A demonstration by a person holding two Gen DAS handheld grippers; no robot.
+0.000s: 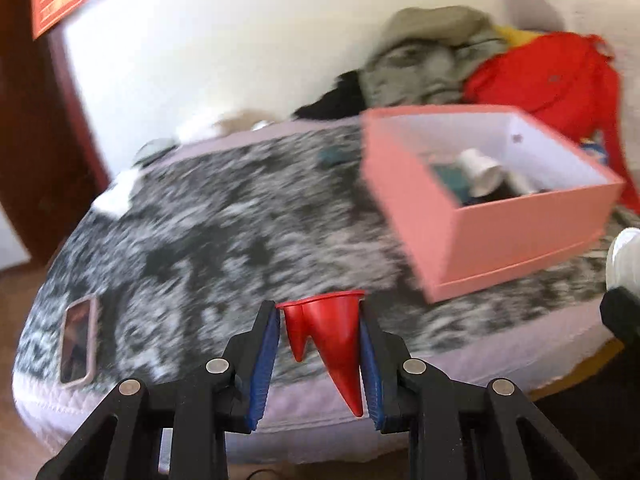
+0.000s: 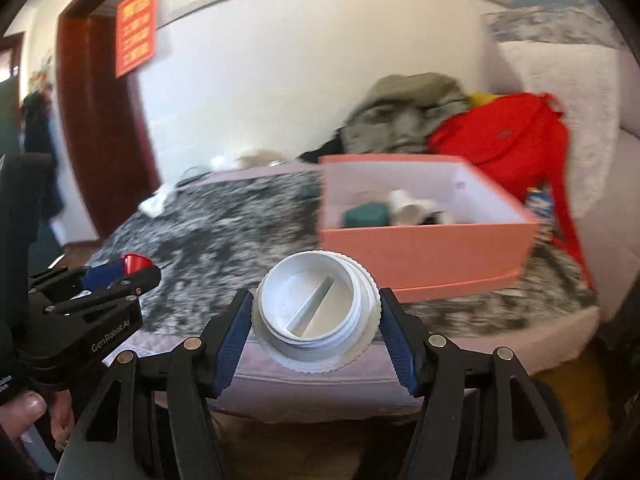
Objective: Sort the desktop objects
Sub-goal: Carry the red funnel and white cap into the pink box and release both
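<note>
My left gripper [image 1: 320,320] is shut on a red plastic funnel [image 1: 332,336], held above the near edge of the grey-patterned bed cover. The left gripper and funnel also show in the right wrist view [image 2: 134,264] at the left. My right gripper [image 2: 316,312] is shut on a white round screw cap [image 2: 316,312] with a bar across its inside. A pink open box [image 1: 500,236] with a white inside sits ahead on the right, and in the right wrist view [image 2: 424,256] straight ahead. It holds a white cup [image 1: 480,170], a dark green item [image 2: 366,216] and other small things.
A phone in a pink case [image 1: 78,340] lies on the cover at the left. A pile of clothes, grey-green [image 1: 424,56] and red [image 1: 548,76], lies behind the box against the white wall. A dark red door frame [image 2: 88,120] stands at the left.
</note>
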